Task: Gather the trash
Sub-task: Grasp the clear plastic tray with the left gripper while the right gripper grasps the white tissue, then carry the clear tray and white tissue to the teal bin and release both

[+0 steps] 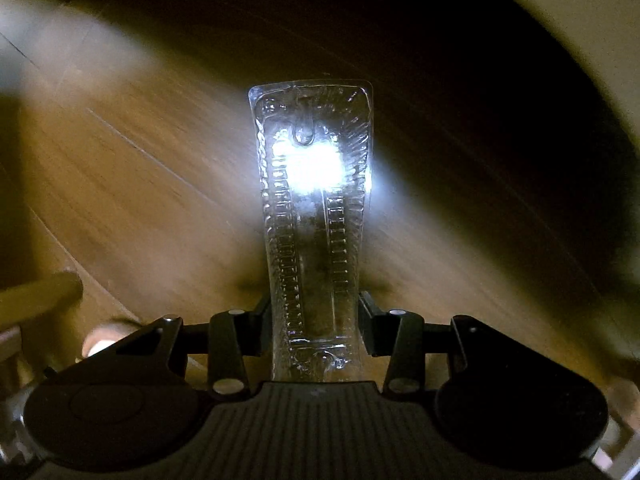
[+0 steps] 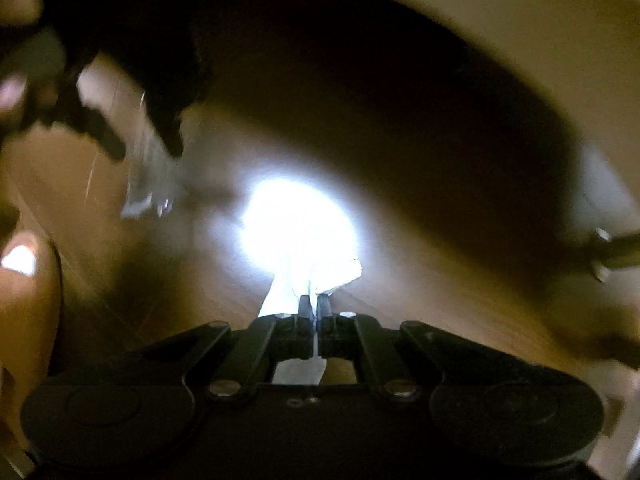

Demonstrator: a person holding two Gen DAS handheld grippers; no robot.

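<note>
Home interior, dim and motion-blurred: wood plank floor [image 1: 132,184] in warm brown, pale wall or furniture edge [image 2: 500,20] curving above (too blurred to tell which), dark shadow between.

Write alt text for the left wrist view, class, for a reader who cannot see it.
The left claw grips a long clear plastic blister tray that stands upright between its fingers, glare bright near its top. Behind it lies a blurred wooden floor in dim light.
</note>
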